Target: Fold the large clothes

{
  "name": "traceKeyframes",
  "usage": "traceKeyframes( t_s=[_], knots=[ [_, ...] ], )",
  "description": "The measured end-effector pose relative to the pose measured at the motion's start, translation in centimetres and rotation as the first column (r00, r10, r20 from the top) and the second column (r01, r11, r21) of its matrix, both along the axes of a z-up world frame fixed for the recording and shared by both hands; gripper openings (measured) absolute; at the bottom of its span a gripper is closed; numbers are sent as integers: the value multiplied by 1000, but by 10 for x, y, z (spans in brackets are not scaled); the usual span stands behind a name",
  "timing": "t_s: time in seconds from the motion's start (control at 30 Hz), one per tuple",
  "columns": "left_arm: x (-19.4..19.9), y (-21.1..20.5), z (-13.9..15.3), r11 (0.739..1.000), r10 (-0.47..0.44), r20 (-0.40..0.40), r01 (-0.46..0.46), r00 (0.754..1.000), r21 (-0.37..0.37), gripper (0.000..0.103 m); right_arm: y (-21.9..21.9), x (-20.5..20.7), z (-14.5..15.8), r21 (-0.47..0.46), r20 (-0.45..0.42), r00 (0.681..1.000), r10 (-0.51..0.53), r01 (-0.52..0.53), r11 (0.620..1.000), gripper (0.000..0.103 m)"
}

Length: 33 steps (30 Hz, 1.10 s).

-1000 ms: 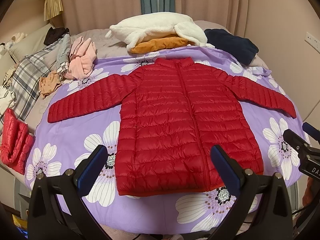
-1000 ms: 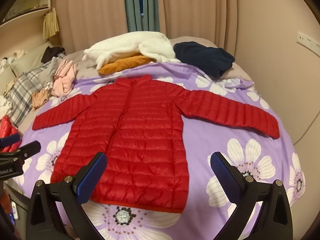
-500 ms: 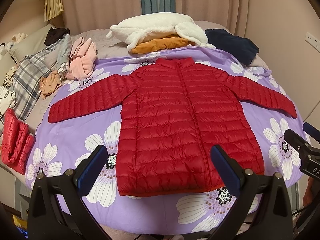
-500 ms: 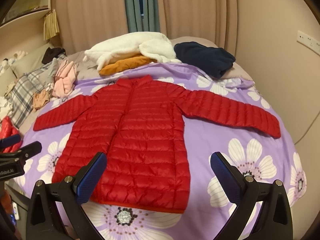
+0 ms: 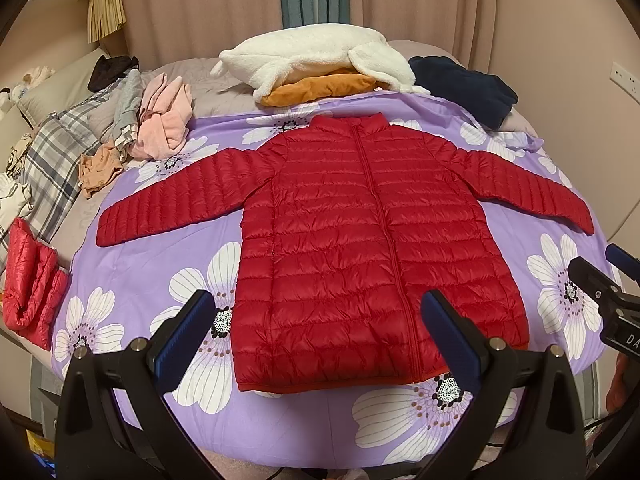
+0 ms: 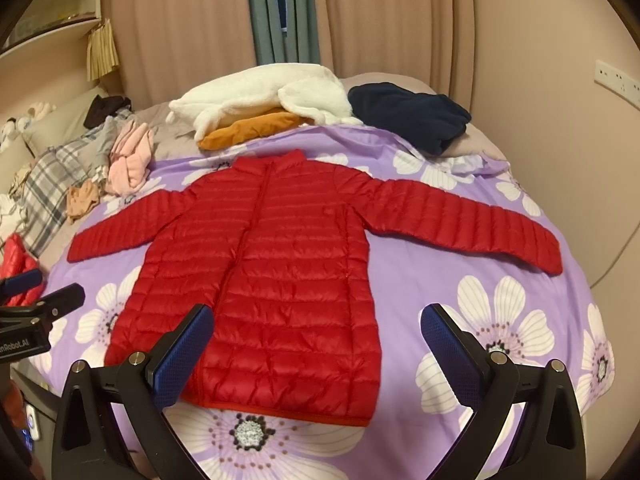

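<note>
I see the red quilted puffer jacket (image 5: 360,240) spread flat on the purple floral bedspread (image 5: 132,276), zipped, collar toward the far edge, hem at the near edge, sleeves outstretched sideways. My left gripper (image 5: 320,336) and right gripper (image 6: 316,340) hover spread wide, empty.

We are in a home bedroom: ahead of our claws spreads a bed (image 5: 132,276) under a floral purple cover, pillows (image 5: 52,92) far left, curtains (image 6: 400,20) hanging beyond.

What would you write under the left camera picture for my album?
A red puffer jacket lies flat, sleeves spread, on the flowered purple sheet, with the open left tool poised above its hem.
</note>
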<state>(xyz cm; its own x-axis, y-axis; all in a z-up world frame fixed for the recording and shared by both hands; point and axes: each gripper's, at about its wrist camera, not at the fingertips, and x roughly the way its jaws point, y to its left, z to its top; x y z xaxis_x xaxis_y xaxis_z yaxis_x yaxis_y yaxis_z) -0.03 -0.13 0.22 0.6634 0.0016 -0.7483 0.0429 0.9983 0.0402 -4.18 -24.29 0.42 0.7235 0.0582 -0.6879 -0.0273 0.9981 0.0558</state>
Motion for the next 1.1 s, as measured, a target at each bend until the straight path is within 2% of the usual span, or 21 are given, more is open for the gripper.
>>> traceKeyframes(
  t_s=[0.23, 0.33, 0.4, 0.5, 0.6, 0.67, 0.7, 0.77, 0.93, 0.97, 1.1],
  knots=[
    [0, 0, 0, 1000, -1, 0, 1, 1000, 5, 103, 1, -1, 1, -3, 15, 1000, 1, -1, 1000, 102],
    [1, 0, -2, 1000, -2, -6, 2, 1000, 15, 103, 0, 1, -1, 23, -8, 1000, 6, -6, 1000, 102],
    [6, 2, -9, 1000, -2, -39, 2, 999, -18, 103, -5, 5, -9, 66, -34, 999, 21, -19, 998, 102],
    [17, 9, -25, 994, -7, -100, -4, 995, -105, 103, -16, 11, -23, 183, -66, 997, 40, -28, 983, 102],
    [27, 13, -47, 984, -10, -211, -28, 977, -179, 103, -36, 18, -46, 353, -113, 993, 39, 3, 936, 102],
    [34, 16, -62, 973, -17, -250, -42, 968, -227, 103, -54, 22, -64, 464, -156, 987, 25, 50, 884, 102],
    [37, 18, -70, 974, -15, -244, -41, 970, -223, 103, -64, 22, -73, 504, -175, 984, 8, 83, 860, 102],
    [41, 21, -85, 956, -29, -275, -53, 961, -289, 103, -86, 22, -90, 522, -199, 980, -29, 131, 843, 102],
    [50, 27, -105, 909, -71, -316, -69, 946, -411, 103, -149, 20, -110, 570, -236, 950, -205, 306, 763, 102],
    [52, 27, -106, 905, -77, -320, -68, 944, -421, 103, -160, 22, -112, 590, -206, 953, -224, 303, 748, 102],
    [59, 30, -109, 918, -60, -317, -73, 947, -391, 103, -203, 37, -121, 603, -195, 922, -335, 382, 700, 102]
  ],
)
